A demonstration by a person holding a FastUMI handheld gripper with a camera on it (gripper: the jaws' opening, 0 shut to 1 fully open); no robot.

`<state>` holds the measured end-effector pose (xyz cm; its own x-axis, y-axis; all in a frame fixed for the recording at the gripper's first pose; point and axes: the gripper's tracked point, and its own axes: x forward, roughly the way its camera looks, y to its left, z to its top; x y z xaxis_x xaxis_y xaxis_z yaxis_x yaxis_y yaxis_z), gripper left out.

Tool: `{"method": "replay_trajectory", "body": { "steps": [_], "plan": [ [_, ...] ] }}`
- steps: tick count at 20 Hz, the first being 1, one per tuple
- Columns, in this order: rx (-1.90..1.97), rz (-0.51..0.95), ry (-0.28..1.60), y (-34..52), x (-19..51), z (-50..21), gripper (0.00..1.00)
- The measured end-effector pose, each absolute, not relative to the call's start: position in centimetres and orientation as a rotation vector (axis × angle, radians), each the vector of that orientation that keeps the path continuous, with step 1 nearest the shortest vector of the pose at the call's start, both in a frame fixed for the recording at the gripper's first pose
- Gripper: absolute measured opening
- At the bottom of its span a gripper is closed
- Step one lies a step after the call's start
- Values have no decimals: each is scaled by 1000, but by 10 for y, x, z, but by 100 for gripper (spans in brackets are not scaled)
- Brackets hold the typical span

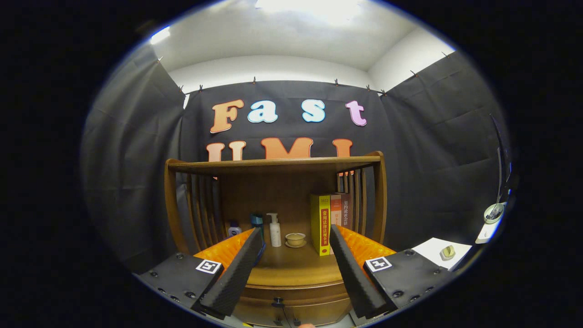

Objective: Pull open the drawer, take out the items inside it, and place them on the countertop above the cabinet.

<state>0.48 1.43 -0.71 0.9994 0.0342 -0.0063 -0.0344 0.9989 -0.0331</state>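
approaching the closed drawer (291, 306)
gripper (291, 255) jaws wide, empty; drawer knob (277, 301) lies below, between the fingers.

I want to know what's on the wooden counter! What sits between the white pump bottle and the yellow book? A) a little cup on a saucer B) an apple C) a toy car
A: a small cup on a saucer stands on the counter, between the pump bottle and the yellow book, beyond the open gripper.
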Motion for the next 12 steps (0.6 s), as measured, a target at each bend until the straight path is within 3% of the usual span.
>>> {"method": "replay_trajectory", "body": {
  "steps": [12],
  "plan": [
    [-61, 83, 59, 35, 44, -151, 99]
  ]
}}
